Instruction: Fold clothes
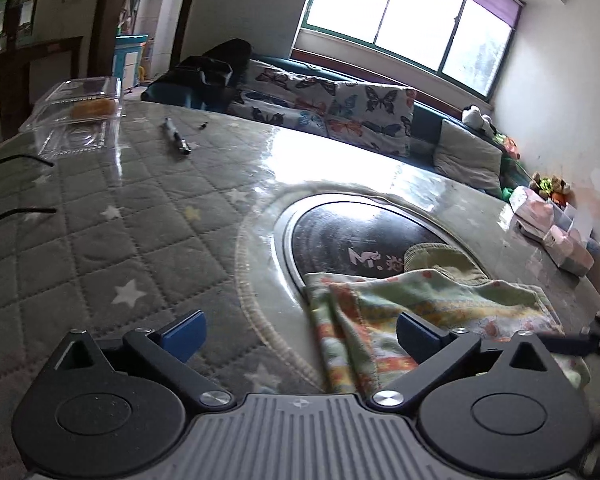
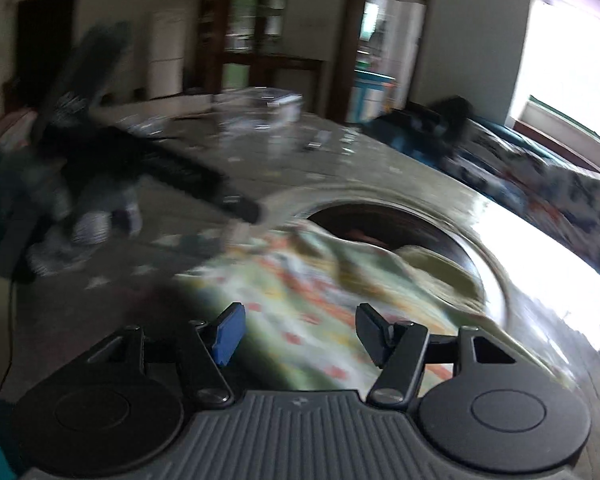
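A small patterned garment [image 1: 428,312] in green, orange and white lies crumpled on the table, partly over the dark round hob [image 1: 364,232]. Its olive cuff [image 1: 440,260] points away from me. My left gripper [image 1: 300,334] hovers over the garment's left edge, open, with nothing between its blue pads. In the blurred right wrist view the same garment [image 2: 320,292] lies under my right gripper [image 2: 300,334], which is also open and empty. The left gripper [image 2: 204,188] shows there as a dark blurred shape at the garment's far left.
A quilted grey star-print cover [image 1: 100,240] spreads over the table. A clear plastic box [image 1: 80,116] and a pen [image 1: 176,136] lie at the far left. Tissue packs [image 1: 552,228] sit at the right edge. A sofa with a butterfly throw [image 1: 332,108] stands behind.
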`<state>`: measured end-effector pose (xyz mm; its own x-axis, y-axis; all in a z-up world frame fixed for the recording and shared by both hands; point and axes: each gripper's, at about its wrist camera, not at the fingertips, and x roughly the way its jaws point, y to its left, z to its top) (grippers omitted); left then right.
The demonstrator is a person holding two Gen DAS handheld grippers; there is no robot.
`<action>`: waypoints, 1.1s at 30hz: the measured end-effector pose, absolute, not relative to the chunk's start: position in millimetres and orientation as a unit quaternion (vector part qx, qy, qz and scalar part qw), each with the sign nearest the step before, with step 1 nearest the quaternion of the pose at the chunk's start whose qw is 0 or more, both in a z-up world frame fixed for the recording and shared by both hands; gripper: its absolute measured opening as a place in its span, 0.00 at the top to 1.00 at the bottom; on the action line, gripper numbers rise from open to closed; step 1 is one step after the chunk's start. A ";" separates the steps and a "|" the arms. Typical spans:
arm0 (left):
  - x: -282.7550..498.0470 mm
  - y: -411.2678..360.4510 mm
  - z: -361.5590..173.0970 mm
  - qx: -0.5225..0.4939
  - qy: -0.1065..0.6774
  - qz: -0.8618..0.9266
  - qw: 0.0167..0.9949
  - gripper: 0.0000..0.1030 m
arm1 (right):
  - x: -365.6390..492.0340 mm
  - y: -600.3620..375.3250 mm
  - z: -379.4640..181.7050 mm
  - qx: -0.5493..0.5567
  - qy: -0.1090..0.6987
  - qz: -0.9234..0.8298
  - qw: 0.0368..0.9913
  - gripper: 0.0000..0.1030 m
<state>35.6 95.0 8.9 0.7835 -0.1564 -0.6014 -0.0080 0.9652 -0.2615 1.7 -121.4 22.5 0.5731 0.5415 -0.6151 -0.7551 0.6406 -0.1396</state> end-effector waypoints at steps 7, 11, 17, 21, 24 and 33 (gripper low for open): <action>24.1 108.8 12.7 -0.149 0.323 -0.035 0.934 0.00 | -14.4 -80.4 15.5 -0.244 0.260 0.409 0.840 0.39; 22.2 115.1 13.3 -0.173 0.328 -0.034 0.928 0.00 | -18.9 -65.7 8.6 -0.267 0.261 0.410 0.832 0.44; 25.3 115.8 11.7 -0.221 0.340 -0.048 0.913 0.00 | -16.7 -56.6 -0.7 -0.279 0.263 0.407 0.829 0.59; 30.7 112.8 10.0 -0.256 0.352 -0.057 0.899 0.00 | -12.3 -58.2 0.4 -0.262 0.265 0.407 0.834 0.75; 34.8 110.5 8.7 -0.282 0.360 -0.064 0.887 0.00 | -7.2 -64.7 6.7 -0.231 0.268 0.411 0.840 0.82; 47.3 102.9 6.0 -0.366 0.377 -0.067 0.848 0.00 | 2.6 -99.3 35.8 -0.138 0.256 0.407 0.866 0.86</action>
<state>47.3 102.9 6.0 0.7065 -0.3890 -0.5912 -0.1628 0.7236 -0.6707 2.6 -99.3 35.8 0.5371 0.6345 -0.5558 -0.7761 0.6299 -0.0308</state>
